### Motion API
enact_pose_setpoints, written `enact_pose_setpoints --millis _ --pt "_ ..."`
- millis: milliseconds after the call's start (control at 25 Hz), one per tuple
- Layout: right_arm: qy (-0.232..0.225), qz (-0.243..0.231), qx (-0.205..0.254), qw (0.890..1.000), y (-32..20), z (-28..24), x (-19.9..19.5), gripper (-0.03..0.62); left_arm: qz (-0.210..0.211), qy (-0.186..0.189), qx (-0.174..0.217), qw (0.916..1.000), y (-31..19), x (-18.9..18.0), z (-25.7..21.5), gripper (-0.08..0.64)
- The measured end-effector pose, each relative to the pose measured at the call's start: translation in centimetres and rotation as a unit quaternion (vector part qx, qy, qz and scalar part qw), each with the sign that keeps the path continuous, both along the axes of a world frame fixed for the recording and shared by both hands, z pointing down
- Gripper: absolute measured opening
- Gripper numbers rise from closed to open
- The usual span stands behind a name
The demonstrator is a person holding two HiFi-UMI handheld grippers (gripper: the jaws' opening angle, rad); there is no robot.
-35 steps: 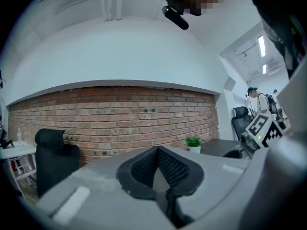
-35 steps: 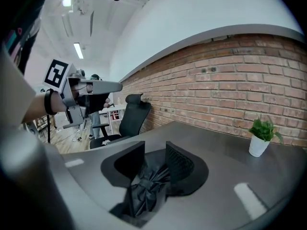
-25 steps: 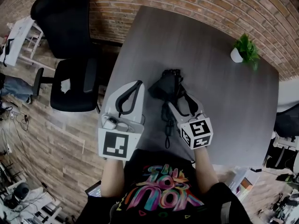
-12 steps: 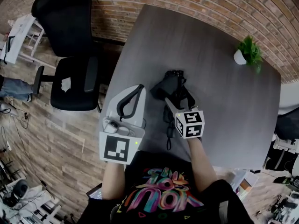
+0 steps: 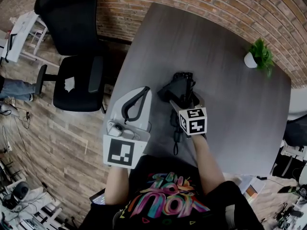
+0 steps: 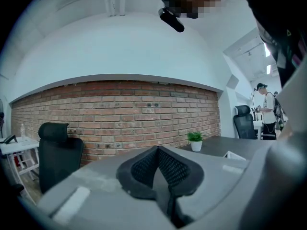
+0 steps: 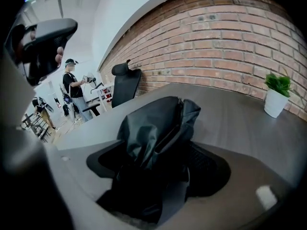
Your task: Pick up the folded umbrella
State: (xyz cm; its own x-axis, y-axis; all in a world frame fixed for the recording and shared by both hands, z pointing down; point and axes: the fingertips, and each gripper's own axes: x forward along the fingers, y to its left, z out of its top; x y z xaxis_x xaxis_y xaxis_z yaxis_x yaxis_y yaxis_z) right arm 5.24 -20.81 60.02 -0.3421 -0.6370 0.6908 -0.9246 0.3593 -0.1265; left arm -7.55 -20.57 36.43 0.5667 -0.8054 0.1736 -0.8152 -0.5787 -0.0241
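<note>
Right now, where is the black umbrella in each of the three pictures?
Head view: umbrella in the middle, on the table.
Left gripper view: not in it.
Right gripper view: centre, between the jaws of the right gripper, which have just been opening.
Shared landmark: potted plant, in all three.

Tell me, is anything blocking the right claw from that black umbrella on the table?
Nothing visible does. The right gripper has its jaws apart, and they have just been opening, with the folded umbrella already between them on the table, not yet clamped.
</note>
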Motion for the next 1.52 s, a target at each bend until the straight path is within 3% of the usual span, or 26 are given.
enact_pose_setpoints --millis 640,1000,1520 --pt "-0.023 -0.037 -0.039 0.998 -0.5 1.5 -1.2 0.416 0.003 -0.005 0.005 1.0000 -0.3 0.4 -0.2 0.000" --pt "-0.021 -0.030 -0.036 0.999 -0.5 1.3 -1.1 0.337 -0.002 -0.011 0.011 0.9999 -0.1 0.0 -0.2 0.001" --pt "-0.044 -0.023 -0.026 0.998 -0.1 0.0 -0.7 0.308 -0.006 -0.010 0.023 0.9997 -0.1 0.0 -1.3 0.000"
